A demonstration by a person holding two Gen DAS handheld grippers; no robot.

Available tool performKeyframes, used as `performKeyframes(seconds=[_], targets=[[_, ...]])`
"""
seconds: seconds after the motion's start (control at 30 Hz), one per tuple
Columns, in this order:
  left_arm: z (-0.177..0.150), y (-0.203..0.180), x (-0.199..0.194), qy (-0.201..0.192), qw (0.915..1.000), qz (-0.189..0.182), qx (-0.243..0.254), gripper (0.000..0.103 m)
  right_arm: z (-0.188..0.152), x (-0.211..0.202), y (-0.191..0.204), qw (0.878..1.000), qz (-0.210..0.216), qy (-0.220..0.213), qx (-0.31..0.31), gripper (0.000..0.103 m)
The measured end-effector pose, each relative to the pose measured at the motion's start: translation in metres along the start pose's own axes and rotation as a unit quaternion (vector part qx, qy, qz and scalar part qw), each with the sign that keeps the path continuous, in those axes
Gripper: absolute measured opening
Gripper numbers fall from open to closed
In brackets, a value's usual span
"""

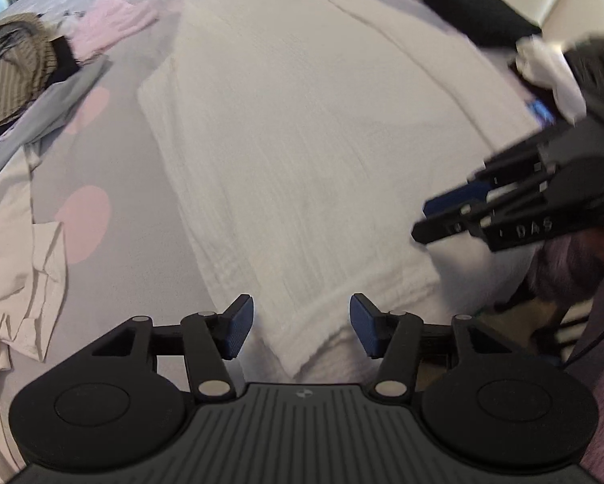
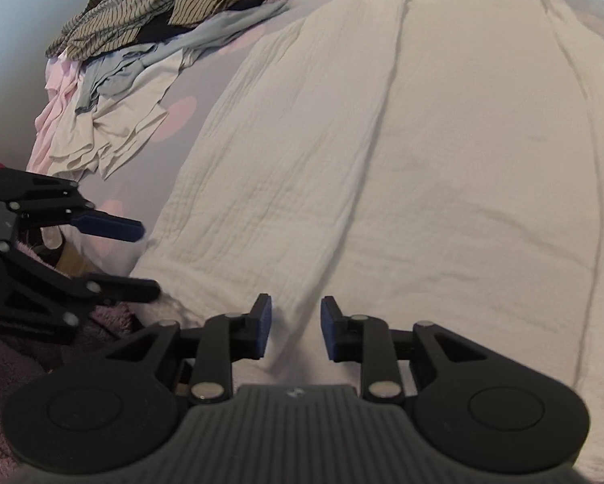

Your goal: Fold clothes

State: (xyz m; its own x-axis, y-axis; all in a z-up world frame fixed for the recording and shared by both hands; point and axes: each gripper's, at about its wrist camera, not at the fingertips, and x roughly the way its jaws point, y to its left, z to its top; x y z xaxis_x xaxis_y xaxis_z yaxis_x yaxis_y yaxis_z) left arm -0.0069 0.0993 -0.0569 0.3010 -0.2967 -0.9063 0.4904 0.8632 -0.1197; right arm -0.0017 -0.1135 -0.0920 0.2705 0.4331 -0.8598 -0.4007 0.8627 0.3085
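With its blue pads spread wide, the left gripper (image 1: 301,324) straddles the near corner of the white garment (image 1: 302,153) without pinching it, a stance that suits either taking up that hem or having just let it go. Beside it, the right gripper (image 2: 296,332) stands at a narrower gap, jaws parted on either side of a raised ridge in the same cloth near its front edge; no fabric is clamped there as far as I can tell. Both tools sit at the near hem, probably because that edge is the one a lengthwise fold would carry away from the person.

Beyond them, the garment lies flat on the bed (image 1: 140,209), its long sides already turned inward so it forms a narrow panel with seams running away from the cameras. Off to the left, a loose pile of clothes (image 2: 140,40) rests well apart, striped and pale pieces heaped together, kept clear of the working area.
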Motion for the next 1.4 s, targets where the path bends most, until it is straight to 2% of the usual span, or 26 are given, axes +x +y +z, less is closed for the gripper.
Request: performKeyframes(seconds=[0.13,0.3,0.5,0.67,0.77,1.1,1.27,1.4], targets=[[0.015,0.021,-0.017,-0.043,0.9976,-0.008,-0.054,0.051,0.006,-0.006,-0.006,1.0,-0.022,-0.016,0.002,0.034],[0.037,0.051,-0.028,-0.086,0.9902,-0.013,-0.109,0.051,0.013,-0.006,-0.01,0.999,-0.037,-0.018,-0.001,0.035],[0.063,0.093,-0.009,-0.09,0.9881,0.018,-0.123,0.051,0.025,-0.004,-0.015,0.998,-0.056,-0.023,-0.004,0.035],[0.084,0.127,0.007,-0.092,0.9855,0.044,-0.135,0.05,0.047,-0.005,-0.017,0.996,-0.073,-0.044,0.0,0.035],[0.097,0.148,0.016,-0.094,0.9836,0.059,-0.142,0.044,0.063,-0.003,-0.018,0.995,-0.078,-0.054,0.001,0.035],[0.109,0.176,0.073,-0.091,0.9909,0.074,-0.066,0.041,0.121,0.02,-0.037,0.995,-0.077,-0.057,0.017,0.035],[0.118,0.177,0.081,-0.102,0.9938,0.037,-0.025,0.041,0.161,0.033,-0.048,0.996,-0.069,-0.063,0.01,0.035],[0.119,0.168,0.087,-0.1,0.9943,0.029,0.024,0.041,0.196,0.052,-0.06,0.995,-0.064,-0.074,0.018,0.035]])
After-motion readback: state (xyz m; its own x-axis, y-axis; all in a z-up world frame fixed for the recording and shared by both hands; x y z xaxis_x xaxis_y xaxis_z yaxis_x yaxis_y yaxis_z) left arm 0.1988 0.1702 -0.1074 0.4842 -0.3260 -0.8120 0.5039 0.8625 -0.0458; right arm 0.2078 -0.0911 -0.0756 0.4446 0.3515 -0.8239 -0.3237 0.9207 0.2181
